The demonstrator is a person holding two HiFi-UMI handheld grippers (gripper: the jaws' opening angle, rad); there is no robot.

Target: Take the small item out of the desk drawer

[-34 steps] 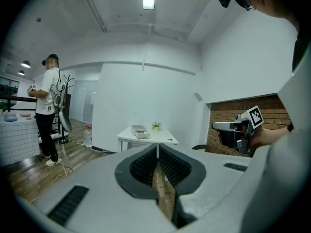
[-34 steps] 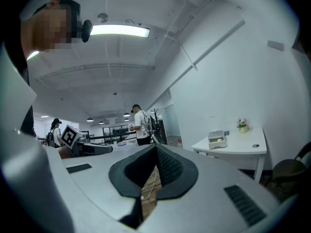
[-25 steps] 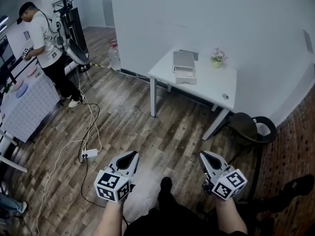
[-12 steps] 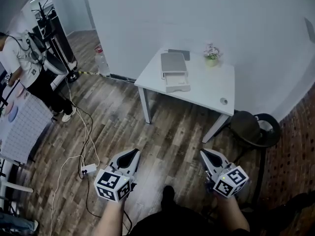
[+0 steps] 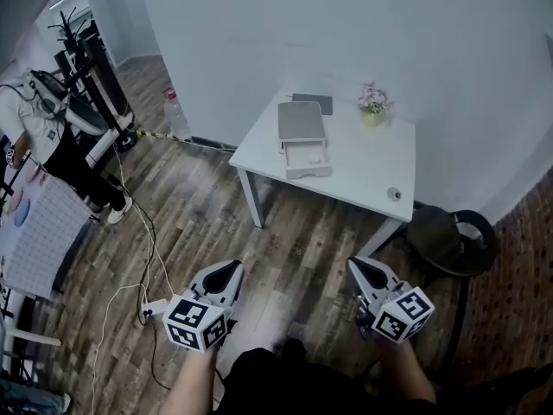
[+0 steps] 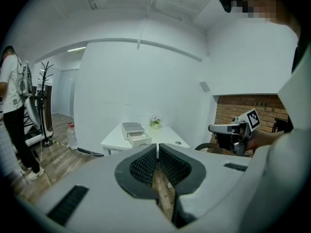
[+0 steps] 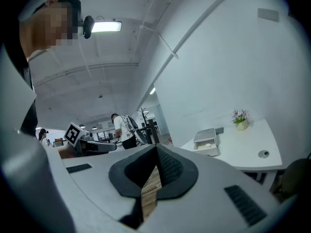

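**Worktop** (image 5: 363, 167): white, against the wall, well ahead of both claws.

**Drawer unit** (image 5: 301, 121): grey, on the worktop's left half. Its drawer (image 5: 308, 160) stands pulled out toward the worktop's front edge.

**Small item** (image 7: 208, 145): pale, lying inside the open drawer, not lifted.

**Flowerpot** (image 5: 373, 112): at the worktop's back edge, right of the drawer unit.

**Left claw** (image 5: 226, 271): jaws closed together with nothing between them, over the wooden floor well short of the worktop.

**Right claw** (image 5: 358, 268): jaws likewise pressed together and empty, equally far from the worktop.

**Progress**: early. The drawer is open, so access looks ready. The approach, grasp and removal all remain, and a claw must open before taking the item.
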